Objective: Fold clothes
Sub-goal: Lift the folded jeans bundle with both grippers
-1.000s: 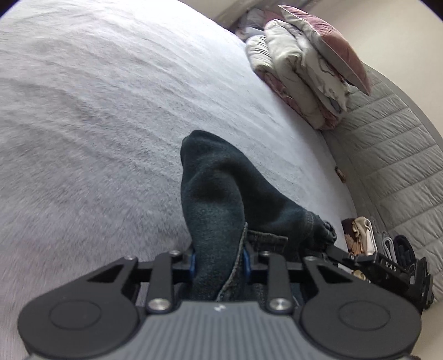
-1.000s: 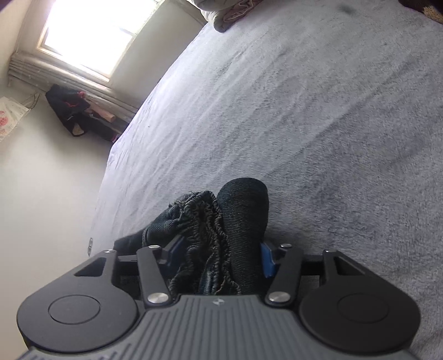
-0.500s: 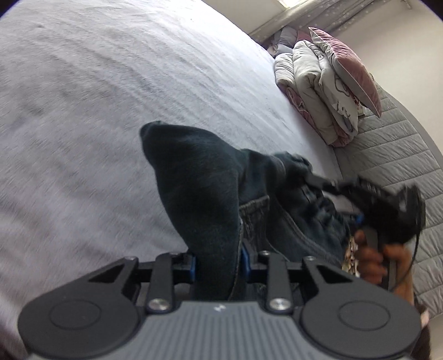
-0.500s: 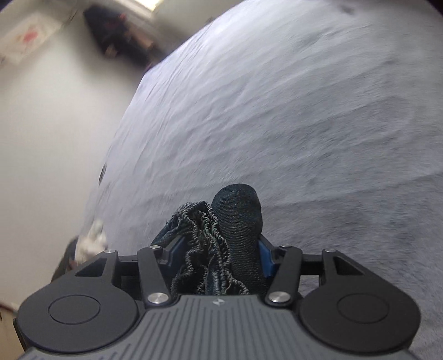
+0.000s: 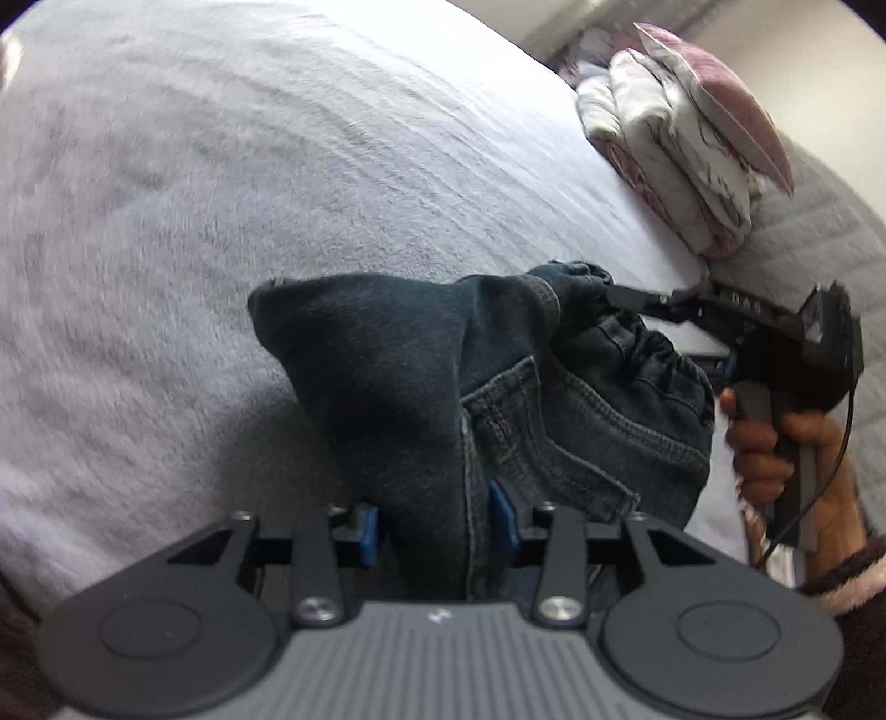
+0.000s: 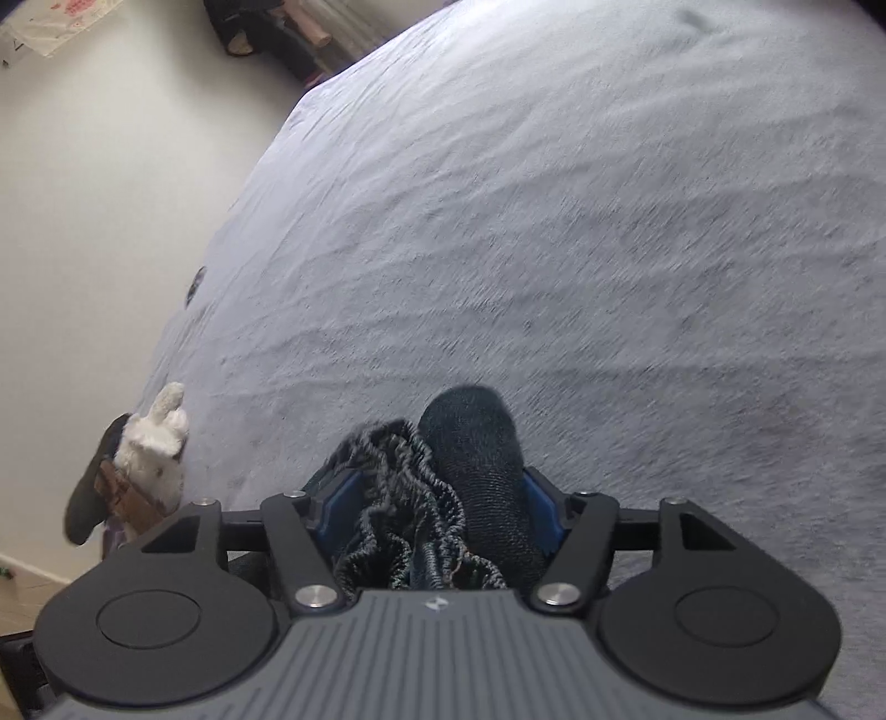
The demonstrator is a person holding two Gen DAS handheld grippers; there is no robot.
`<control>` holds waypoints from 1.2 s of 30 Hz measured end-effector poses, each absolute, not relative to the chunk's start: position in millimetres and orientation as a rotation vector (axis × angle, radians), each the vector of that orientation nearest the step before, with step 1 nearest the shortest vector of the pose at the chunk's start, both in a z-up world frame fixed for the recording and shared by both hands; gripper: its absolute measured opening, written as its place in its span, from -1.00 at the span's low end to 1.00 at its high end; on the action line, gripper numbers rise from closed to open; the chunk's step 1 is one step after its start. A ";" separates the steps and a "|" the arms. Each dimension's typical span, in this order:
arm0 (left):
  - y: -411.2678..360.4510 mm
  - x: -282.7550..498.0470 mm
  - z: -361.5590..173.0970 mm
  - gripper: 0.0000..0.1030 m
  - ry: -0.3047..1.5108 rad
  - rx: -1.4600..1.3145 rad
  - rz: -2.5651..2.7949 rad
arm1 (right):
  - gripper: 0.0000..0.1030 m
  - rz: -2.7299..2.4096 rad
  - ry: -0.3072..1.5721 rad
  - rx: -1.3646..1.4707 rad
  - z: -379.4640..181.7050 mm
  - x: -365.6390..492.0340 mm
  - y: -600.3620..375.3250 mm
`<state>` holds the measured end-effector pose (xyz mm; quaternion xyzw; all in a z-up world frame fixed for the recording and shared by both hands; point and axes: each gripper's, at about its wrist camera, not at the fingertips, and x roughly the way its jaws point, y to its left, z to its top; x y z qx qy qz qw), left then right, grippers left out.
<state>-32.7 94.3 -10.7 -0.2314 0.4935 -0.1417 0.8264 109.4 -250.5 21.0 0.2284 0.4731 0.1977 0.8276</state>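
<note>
A pair of dark blue jeans (image 5: 387, 376) hangs over the grey bed between both grippers. In the left wrist view my left gripper (image 5: 434, 520) has a fold of denim beside the back pocket between its blue pads (image 5: 368, 526); its jaws are opening and the cloth still fills the gap. My right gripper (image 5: 609, 293), held by a hand (image 5: 764, 443), pinches the gathered waistband at the right. In the right wrist view the right gripper (image 6: 437, 498) has bunched elastic waistband and a denim roll (image 6: 470, 432) between its pads; these jaws are opening too.
The grey fleece bed cover (image 5: 221, 221) stretches wide ahead of both grippers. Folded bedding with a pink pillow (image 5: 692, 149) is stacked against the quilted headboard (image 5: 819, 238). A white plush toy (image 6: 155, 443) sits at the bed's left edge, with a dark bag (image 6: 266, 27) on the floor beyond.
The jeans have spread out sideways between the grippers and the back pocket now shows. The right gripper and its hand came into the left view. The right view rolled away from the window.
</note>
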 end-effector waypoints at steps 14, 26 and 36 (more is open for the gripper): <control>114.6 3.5 32.6 0.47 0.847 -0.273 -0.398 | 0.30 0.266 0.826 0.472 47.3 -5.9 -268.3; 58.4 101.1 -3.4 0.54 1.043 -0.107 -0.655 | 0.53 0.142 0.858 0.604 8.8 -51.5 -232.3; 50.5 143.4 -49.9 0.77 1.239 -0.247 -0.828 | 0.71 0.051 0.873 0.724 -41.9 -46.3 -221.0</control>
